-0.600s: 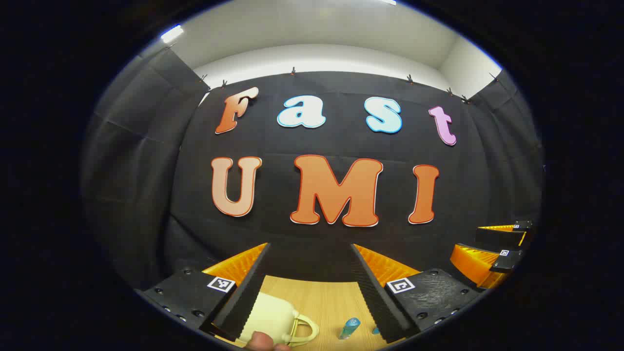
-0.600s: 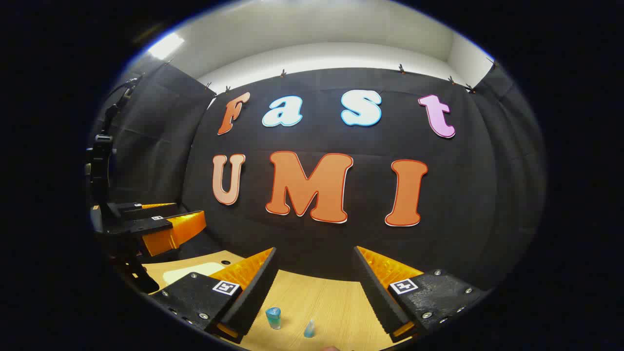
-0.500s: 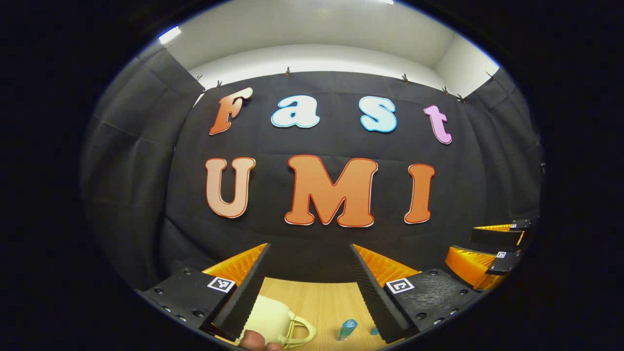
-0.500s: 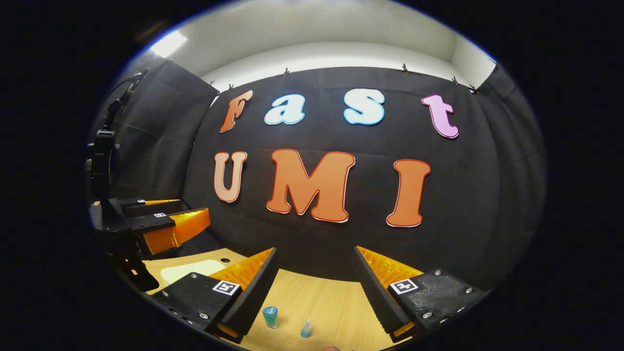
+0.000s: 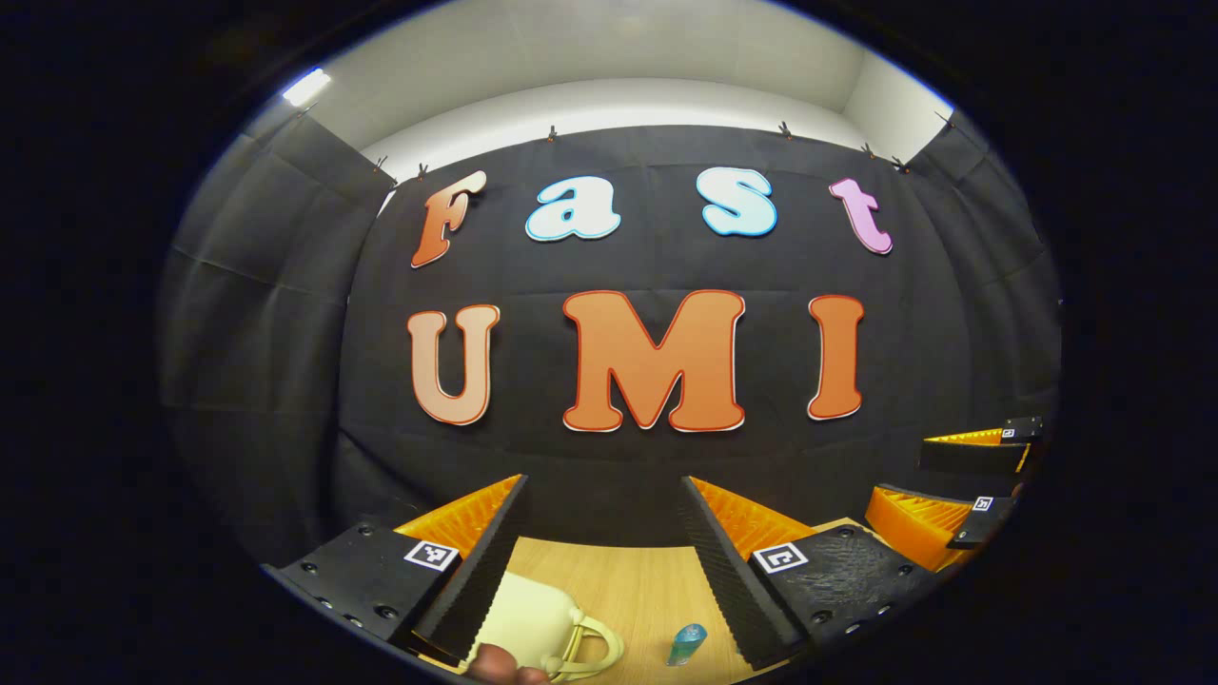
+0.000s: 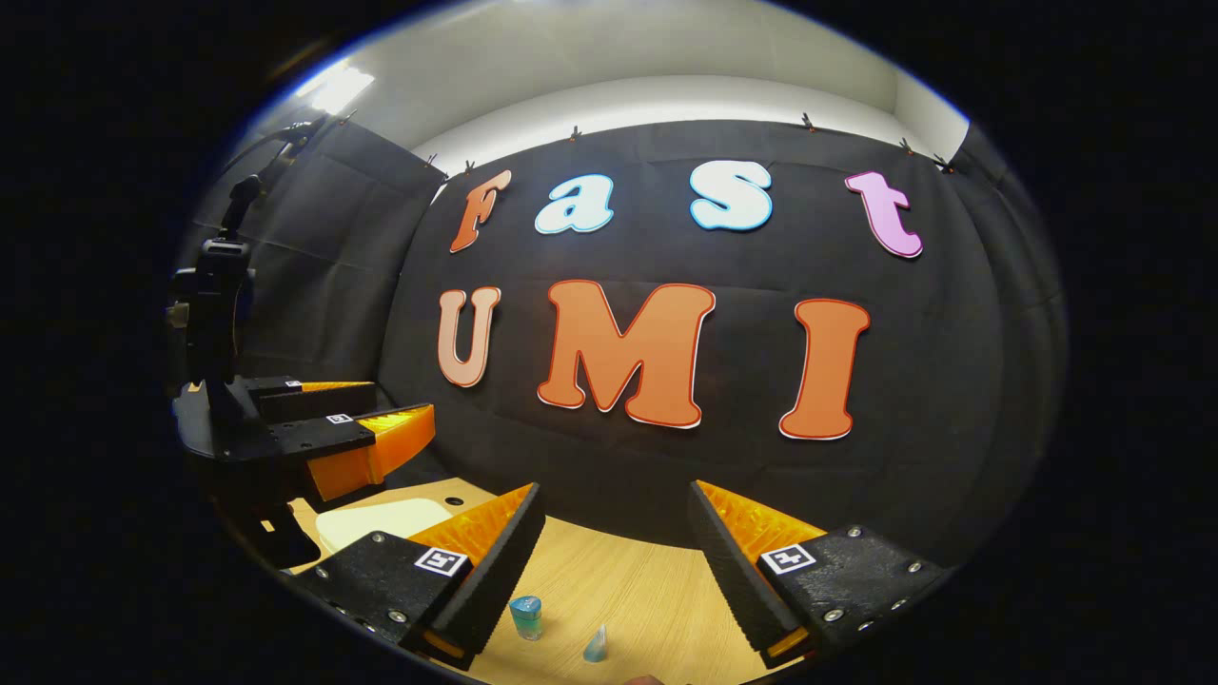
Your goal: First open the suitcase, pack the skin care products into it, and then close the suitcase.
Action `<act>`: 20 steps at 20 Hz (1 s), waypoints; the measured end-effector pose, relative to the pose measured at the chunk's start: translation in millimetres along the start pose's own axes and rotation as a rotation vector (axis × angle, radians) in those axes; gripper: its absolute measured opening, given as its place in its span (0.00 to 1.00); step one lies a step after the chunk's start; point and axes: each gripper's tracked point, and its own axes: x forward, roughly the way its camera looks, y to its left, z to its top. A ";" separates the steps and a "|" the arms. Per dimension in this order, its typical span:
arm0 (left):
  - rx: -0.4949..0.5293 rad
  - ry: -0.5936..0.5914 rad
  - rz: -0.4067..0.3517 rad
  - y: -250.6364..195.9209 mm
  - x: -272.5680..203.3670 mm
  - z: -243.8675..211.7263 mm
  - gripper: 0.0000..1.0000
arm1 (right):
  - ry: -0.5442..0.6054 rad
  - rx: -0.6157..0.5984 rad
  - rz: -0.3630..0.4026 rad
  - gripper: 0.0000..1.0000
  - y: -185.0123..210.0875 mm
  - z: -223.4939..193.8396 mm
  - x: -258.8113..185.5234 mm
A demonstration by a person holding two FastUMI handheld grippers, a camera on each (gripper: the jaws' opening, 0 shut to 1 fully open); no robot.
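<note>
Wooden table (image 5: 628, 590) under black cloth walls. Pale suitcase (image 5: 528, 623) closed, lying just below left gripper (image 5: 601, 547), handle toward blue bottle (image 5: 685, 643); right gripper (image 6: 618, 557) farther off, above bottles. Both spread wide, holding nothing. Left nearer for opening.

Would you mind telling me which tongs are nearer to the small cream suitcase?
Left. The left tongs hang just above the suitcase, its finger overlapping it. The right tongs sit farther right.
</note>
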 end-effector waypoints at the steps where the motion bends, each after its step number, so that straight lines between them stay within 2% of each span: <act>1: 0.005 0.000 0.018 3.0 -0.4 -1.5 0.96 | 0.007 0.003 0.003 0.96 -0.9 -3.5 2.2; 4: 0.022 -0.010 0.034 12.5 3.0 -3.4 0.94 | 0.016 0.023 -0.009 0.96 -2.9 -6.4 6.3; 5: 0.034 -0.012 0.025 14.9 6.5 -6.0 0.96 | 0.009 0.023 -0.022 0.96 -3.5 -4.9 9.3; 6: 0.048 -0.001 0.012 15.3 10.2 -13.8 0.94 | 0.010 0.020 -0.039 0.96 -4.5 -5.6 13.1; 8: 0.081 0.038 -0.024 18.3 18.0 -29.4 0.96 | 0.029 0.024 -0.073 0.96 -3.5 -10.5 17.3; 9: 0.108 0.050 -0.039 20.5 21.0 -38.0 0.96 | 0.027 0.029 -0.090 0.92 -3.0 -9.2 19.3; 10: 0.143 0.062 -0.061 21.4 25.2 -46.3 0.97 | 0.018 0.035 -0.101 0.96 -1.8 -6.7 21.1; 15: 0.317 0.145 -0.170 21.6 29.0 -102.5 0.98 | 0.034 0.016 -0.189 0.96 -10.8 -11.7 29.7; 20: 0.433 0.231 -0.252 20.6 30.7 -156.1 0.98 | 0.045 0.003 -0.275 0.96 -32.7 -15.2 31.8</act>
